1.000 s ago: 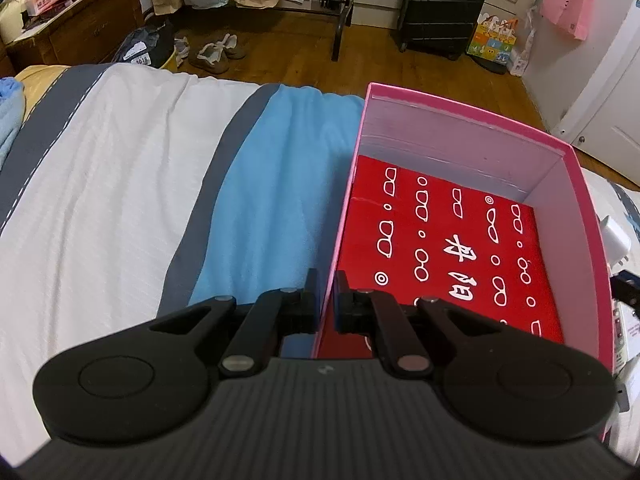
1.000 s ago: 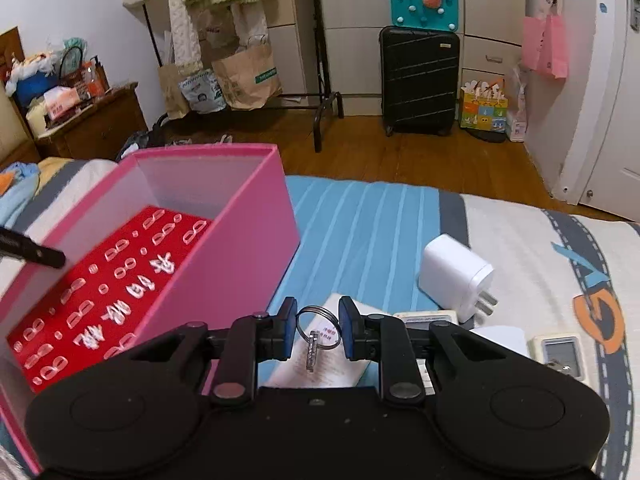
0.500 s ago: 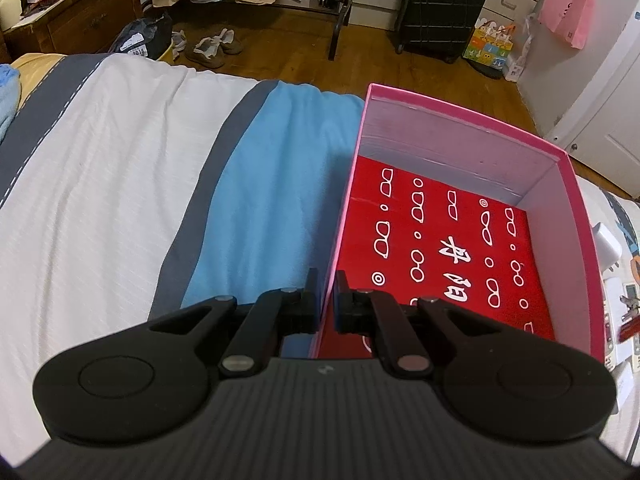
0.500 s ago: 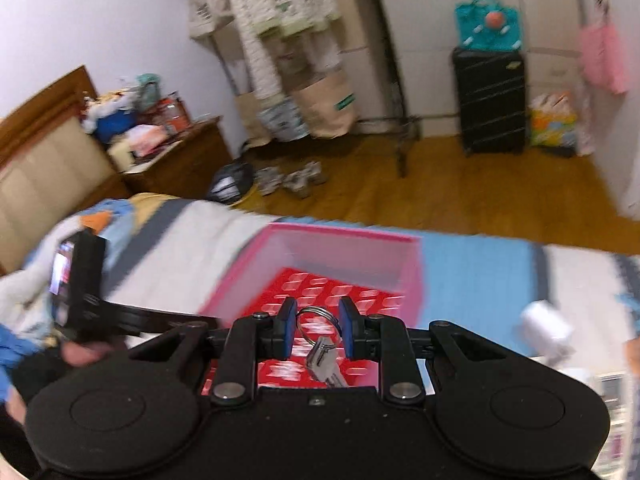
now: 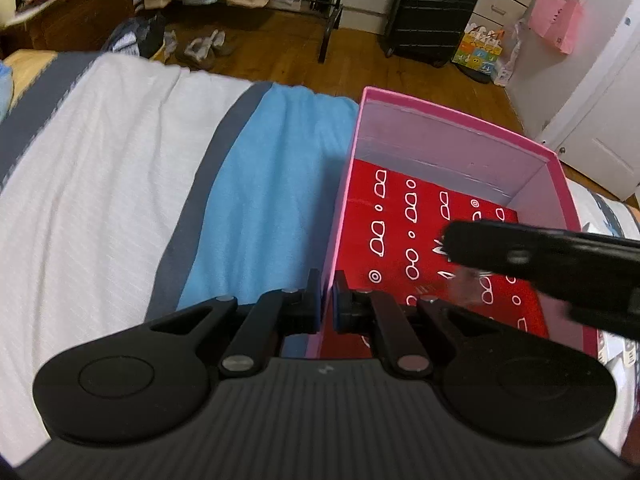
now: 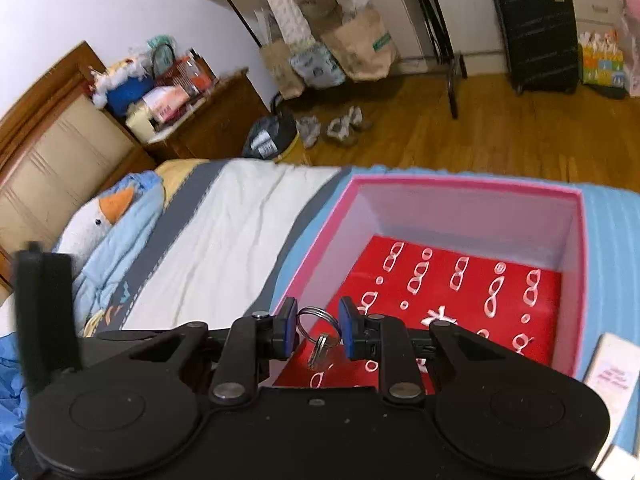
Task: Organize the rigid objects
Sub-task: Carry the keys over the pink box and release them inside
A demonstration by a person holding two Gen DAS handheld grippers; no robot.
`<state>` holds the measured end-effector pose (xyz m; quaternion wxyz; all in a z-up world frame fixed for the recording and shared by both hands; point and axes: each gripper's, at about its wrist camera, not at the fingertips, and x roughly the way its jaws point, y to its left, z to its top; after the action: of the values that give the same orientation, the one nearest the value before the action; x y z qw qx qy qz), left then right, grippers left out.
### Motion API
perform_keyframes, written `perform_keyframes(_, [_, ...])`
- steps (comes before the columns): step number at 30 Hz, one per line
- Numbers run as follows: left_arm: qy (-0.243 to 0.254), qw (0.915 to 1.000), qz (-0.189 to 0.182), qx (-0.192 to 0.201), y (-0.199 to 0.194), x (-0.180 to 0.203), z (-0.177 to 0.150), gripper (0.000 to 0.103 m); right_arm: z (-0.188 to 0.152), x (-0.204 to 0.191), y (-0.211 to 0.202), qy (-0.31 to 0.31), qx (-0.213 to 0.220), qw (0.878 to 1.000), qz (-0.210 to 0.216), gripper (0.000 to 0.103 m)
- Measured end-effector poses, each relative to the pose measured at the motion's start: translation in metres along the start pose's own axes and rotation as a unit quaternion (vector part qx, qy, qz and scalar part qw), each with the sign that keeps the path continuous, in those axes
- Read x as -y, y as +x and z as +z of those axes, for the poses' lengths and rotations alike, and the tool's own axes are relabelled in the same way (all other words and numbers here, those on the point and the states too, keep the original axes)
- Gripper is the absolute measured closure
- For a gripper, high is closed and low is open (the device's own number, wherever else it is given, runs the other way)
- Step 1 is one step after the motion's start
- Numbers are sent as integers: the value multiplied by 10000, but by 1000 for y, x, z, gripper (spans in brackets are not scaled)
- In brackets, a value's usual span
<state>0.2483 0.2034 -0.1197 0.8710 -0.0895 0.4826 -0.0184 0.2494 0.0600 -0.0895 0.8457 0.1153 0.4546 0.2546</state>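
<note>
Right gripper point(image 6: 318, 330): near edge, 6 o'clock of the right wrist view. Fingers pinching 1 key ring point(image 6: 316, 320); 1 key point(image 6: 317, 350) hangs from the ring, tilted, over the near left corner of the box.

Left gripper point(image 5: 327, 304): 6 o'clock of the left wrist view. Pads pressed onto the box's left wall, 1 pad outside, 1 inside.

Box point(image 6: 576, 248): pink, open-topped, pale inner walls, on the bed. Red liner point(image 6: 460, 292) with white eyeglass motifs covers its floor. Seen from the left wrist, the right gripper point(image 5: 452, 246) reaches over the liner from 3 o'clock, blurred.

Bed point(image 5: 120, 184): white, grey and blue striped cover. Box sits on the blue stripe.

White card point(image 6: 610, 368): beside the box, 4 o'clock.

Far: suitcase point(image 6: 536, 36) at 1 o'clock, shoes point(image 6: 344, 128) at 12 o'clock, nightstand point(image 6: 216, 116) at 10 o'clock.
</note>
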Motion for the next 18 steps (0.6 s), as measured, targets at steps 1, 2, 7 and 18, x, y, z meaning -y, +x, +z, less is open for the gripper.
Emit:
perform_keyframes(1, [44, 10000, 26, 27, -2, 2, -1, 99, 0, 0, 2, 27, -46, 10000, -8, 77])
perform_keyframes(2, [61, 10000, 36, 35, -2, 3, -1, 99, 0, 1, 5, 63, -73, 10000, -26, 81])
perform_keyframes(7, [-33, 10000, -15, 10, -2, 0, 1, 99, 2, 12, 5, 352, -149, 9993, -40, 81])
perform_keyframes(18, [33, 10000, 39, 26, -1, 2, 0, 99, -15, 35, -60, -130, -151, 9992, -352, 78])
